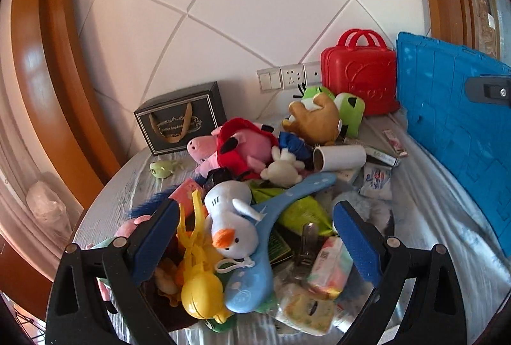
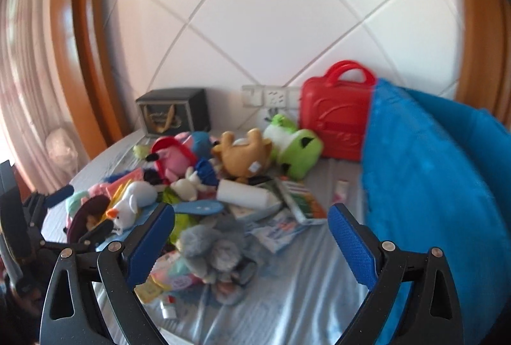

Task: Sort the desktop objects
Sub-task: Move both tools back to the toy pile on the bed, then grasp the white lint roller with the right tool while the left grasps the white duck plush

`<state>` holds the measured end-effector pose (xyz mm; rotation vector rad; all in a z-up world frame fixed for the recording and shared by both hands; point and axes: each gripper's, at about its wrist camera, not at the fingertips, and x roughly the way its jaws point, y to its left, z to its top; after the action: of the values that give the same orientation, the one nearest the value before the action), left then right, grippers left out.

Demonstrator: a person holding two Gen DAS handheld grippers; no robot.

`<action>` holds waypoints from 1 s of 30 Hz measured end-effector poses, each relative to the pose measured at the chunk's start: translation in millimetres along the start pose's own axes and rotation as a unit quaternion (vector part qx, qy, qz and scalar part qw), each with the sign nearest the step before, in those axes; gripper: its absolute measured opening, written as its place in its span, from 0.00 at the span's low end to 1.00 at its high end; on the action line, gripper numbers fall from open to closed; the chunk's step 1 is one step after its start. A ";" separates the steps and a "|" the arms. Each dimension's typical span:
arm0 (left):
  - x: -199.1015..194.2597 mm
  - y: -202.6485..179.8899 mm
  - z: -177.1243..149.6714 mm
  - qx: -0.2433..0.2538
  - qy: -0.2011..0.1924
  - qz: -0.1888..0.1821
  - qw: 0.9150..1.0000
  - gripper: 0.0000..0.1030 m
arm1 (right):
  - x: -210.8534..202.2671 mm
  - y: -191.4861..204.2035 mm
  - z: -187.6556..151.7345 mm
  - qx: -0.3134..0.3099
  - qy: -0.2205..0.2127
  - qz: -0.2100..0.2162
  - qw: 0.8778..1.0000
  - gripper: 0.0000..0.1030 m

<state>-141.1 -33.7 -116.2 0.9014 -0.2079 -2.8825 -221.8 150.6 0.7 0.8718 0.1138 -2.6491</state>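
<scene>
Your two tools, both spread wide, nothing between the pads: left tool (image 1: 255,236) over the near end of the pile, right tool (image 2: 252,236) over the grey plush side.

Left to right on the tabletop (image 1: 105,201), which has a pale wrinkled cover:
- One black gift bag (image 1: 182,118) with gold handles, upright against the wall at back left.
- One small green toy (image 1: 161,168), alone, apart from the heap.
- One yellow plastic clip toy (image 1: 196,265), lying just beside your left tool's left pad.
- One white snowman plush (image 1: 231,217), orange nose, lying on top of one light-blue hanger (image 1: 255,258).
- One pink pig plush (image 1: 230,147) in red clothing, mid pile.
- One small white bunny plush (image 1: 282,169).
- One white paper roll (image 1: 340,157), on its side.
- One brown bear plush (image 1: 314,121), face down, touching one green frog plush (image 1: 348,111).
- One grey fluffy plush (image 2: 214,246), near front; blurred.
- One red toy suitcase (image 1: 359,73), upright at the wall.
- One blue crate (image 1: 456,127), at the far right edge.

Packets and tissue packs lie mixed under the pile; count unclear.
</scene>
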 end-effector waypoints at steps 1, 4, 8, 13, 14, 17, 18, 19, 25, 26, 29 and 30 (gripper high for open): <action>8.5 4.6 -2.6 0.001 0.010 -0.015 1.000 0.95 | 19.2 6.4 -1.6 -0.018 0.016 0.005 1.000 0.95; 24.8 12.8 -6.2 0.010 0.014 -0.024 1.000 0.95 | 62.8 19.0 -3.8 -0.067 0.054 0.018 0.996 0.92; 45.3 21.6 -6.4 -0.015 0.033 -0.047 0.998 0.95 | 107.9 24.8 -2.6 -0.122 0.076 0.048 0.988 0.92; 82.8 25.1 -3.5 -0.027 0.068 -0.041 0.996 0.80 | 157.9 15.6 0.2 -0.164 0.101 0.074 0.979 0.92; 90.5 28.7 -4.2 -0.036 0.080 -0.051 0.995 0.71 | 165.8 12.8 0.4 -0.168 0.104 0.079 0.977 0.92; 110.8 39.4 -10.0 -0.051 0.114 -0.071 0.990 0.59 | 198.3 2.7 0.0 -0.171 0.132 0.104 0.971 0.85; 116.2 41.4 -12.1 -0.047 0.119 -0.065 0.990 0.59 | 210.7 0.2 -2.1 -0.176 0.144 0.109 0.968 0.82; 121.5 43.9 -14.3 -0.044 0.125 -0.062 0.989 0.57 | 220.5 -2.5 -3.4 -0.179 0.153 0.111 0.966 0.81; 133.8 41.3 -14.8 -0.042 0.143 -0.077 0.986 0.57 | 268.9 -9.2 -10.9 -0.205 0.181 0.117 0.955 0.78; 135.1 41.5 -14.1 -0.043 0.143 -0.081 0.985 0.57 | 274.1 -7.9 -11.3 -0.212 0.186 0.119 0.952 0.78; 139.0 41.7 -15.3 -0.048 0.149 -0.092 0.983 0.56 | 289.6 -2.4 -8.3 -0.236 0.197 0.110 0.945 0.78; 140.3 41.4 -16.1 -0.049 0.153 -0.092 0.983 0.55 | 293.8 -0.9 -6.0 -0.238 0.201 0.113 0.944 0.78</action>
<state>-243.7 -96.9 -200.7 1.3901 0.0490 -2.8314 -439.1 64.1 -177.2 1.1509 0.6788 -2.0634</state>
